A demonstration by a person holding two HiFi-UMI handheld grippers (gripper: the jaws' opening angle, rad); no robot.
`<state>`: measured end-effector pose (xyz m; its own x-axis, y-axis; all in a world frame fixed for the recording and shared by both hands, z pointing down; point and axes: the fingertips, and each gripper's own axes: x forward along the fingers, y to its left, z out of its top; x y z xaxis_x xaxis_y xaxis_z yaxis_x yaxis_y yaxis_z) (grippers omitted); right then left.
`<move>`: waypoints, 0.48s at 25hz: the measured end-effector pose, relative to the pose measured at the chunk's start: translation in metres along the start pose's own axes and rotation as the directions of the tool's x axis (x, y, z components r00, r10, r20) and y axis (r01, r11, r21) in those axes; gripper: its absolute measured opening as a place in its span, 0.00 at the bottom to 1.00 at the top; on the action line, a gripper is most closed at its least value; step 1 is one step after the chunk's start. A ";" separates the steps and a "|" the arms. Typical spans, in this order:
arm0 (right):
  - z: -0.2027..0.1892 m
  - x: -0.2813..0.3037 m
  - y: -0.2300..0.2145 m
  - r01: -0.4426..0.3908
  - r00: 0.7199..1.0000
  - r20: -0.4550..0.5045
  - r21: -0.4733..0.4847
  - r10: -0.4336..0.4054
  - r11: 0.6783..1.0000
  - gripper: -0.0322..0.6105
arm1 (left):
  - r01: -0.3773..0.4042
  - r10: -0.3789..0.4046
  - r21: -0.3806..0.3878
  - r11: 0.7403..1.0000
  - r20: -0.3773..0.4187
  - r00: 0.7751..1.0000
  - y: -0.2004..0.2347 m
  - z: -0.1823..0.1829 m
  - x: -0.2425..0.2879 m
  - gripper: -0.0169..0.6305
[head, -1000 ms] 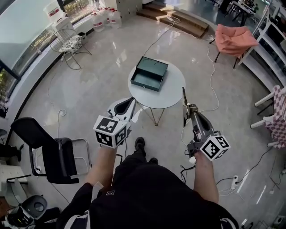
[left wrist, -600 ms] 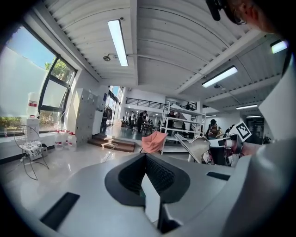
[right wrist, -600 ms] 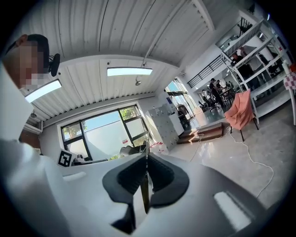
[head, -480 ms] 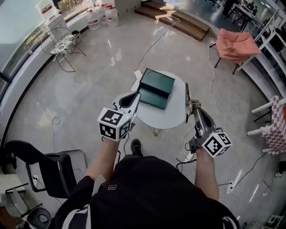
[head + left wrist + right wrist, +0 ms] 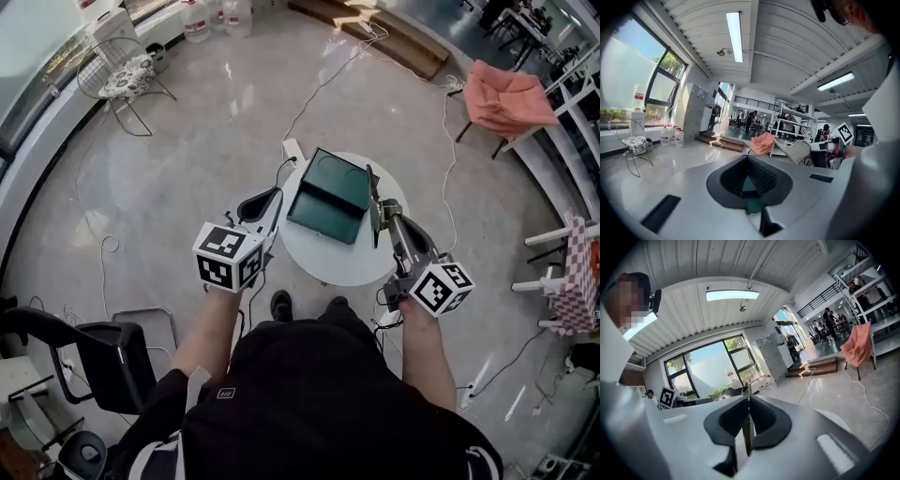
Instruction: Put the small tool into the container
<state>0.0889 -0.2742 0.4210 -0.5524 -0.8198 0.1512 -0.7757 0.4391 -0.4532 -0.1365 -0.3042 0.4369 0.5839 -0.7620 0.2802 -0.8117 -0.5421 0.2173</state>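
Container (image 5: 330, 194) on the desk (image 5: 337, 267); left tool (image 5: 265, 202) left of it, right tool (image 5: 382, 223), gripping the small tool (image 5: 372, 187), just right.

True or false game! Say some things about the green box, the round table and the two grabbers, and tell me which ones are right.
1. The green container sits on the round white table. True.
2. The right gripper is empty. False: its jaws are shut on a thin small tool.
3. The small tool lies inside the container. False: it is in the right gripper's jaws, not in the box.
4. The left gripper holds nothing. True.
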 end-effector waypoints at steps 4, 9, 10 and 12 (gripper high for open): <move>-0.006 0.025 -0.014 -0.035 0.998 -0.044 0.012 0.036 0.999 0.08 | -0.022 0.022 -0.011 1.000 -0.016 1.000 0.005 -0.003 0.014 0.03; -0.022 0.051 -0.028 -0.113 0.984 -0.132 0.037 0.117 0.993 0.08 | -0.060 0.059 -0.032 0.998 -0.030 0.998 -0.003 -0.004 0.039 0.03; -0.024 0.054 -0.031 -0.133 0.980 -0.146 0.038 0.137 0.990 0.08 | -0.062 0.061 -0.033 0.998 -0.037 0.997 -0.009 -0.005 0.046 0.03; -0.027 0.058 -0.037 -0.170 0.969 -0.174 0.044 0.175 0.985 0.08 | -0.081 0.079 -0.034 0.996 -0.048 0.996 -0.016 -0.009 0.058 0.03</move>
<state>0.0772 -0.3282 0.4706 -0.7241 -0.6535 0.2205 -0.6565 0.5552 -0.5107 -0.0890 -0.3365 0.4581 0.5180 -0.7843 0.3414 -0.8552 -0.4666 0.2256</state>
